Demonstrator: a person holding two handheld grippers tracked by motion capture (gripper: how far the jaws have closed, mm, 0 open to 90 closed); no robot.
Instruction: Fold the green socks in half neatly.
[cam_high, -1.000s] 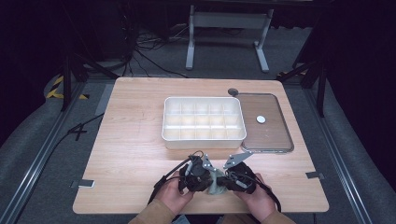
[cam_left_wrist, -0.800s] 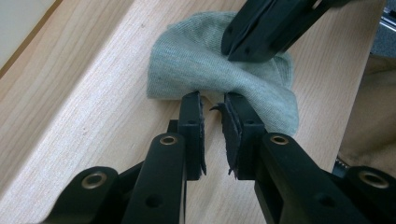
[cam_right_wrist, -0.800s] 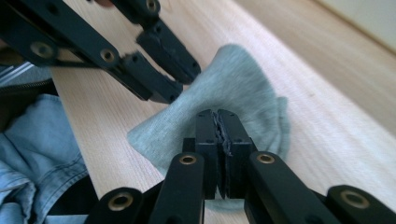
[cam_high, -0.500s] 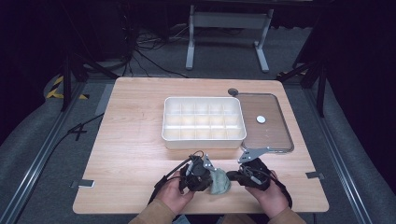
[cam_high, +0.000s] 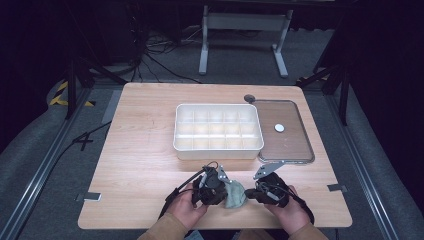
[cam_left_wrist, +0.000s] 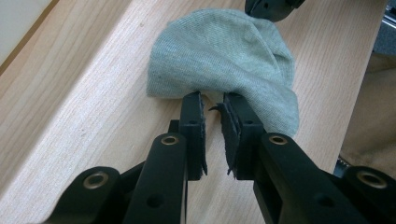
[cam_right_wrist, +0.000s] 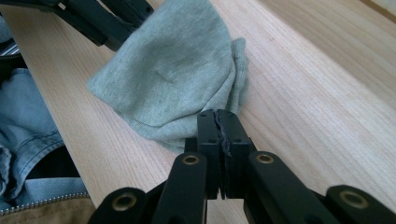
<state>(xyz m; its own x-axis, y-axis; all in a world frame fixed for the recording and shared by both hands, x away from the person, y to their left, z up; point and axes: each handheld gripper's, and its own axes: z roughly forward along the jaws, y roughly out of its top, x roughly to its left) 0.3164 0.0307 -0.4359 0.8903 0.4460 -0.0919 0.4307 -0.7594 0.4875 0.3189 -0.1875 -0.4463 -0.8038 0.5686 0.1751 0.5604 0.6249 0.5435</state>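
one wooden tabletop (cam_high: 140, 150) carries everything, with wide bare wood at its left side and along the far edge. one white box (cam_high: 218, 131) sits near the middle, divided into small compartments that look empty; their exact count is hard to read. just beside it on the right lies one clear flat lid (cam_high: 284, 131) with a small white disc (cam_high: 279, 128) on it. one small dark round thing (cam_high: 249, 98) lies near the lid's far corner. no writing or labels can be read anywhere.

one grey-green knit cloth (cam_left_wrist: 224, 56), bunched, lies close to the near edge of the tabletop, between the two hand-held grippers. the left hand-held gripper (cam_left_wrist: 213, 108) has its jaws slightly parted, tips touching the cloth's near edge; i cannot tell whether any fabric sits between them. the right hand-held gripper (cam_right_wrist: 217, 122) has its jaws pressed together at the cloth's edge, and whether a fold is caught between them cannot be told. two hands hold the grippers low at the near edge, the left hand (cam_high: 187, 210) and the right hand (cam_high: 287, 212).
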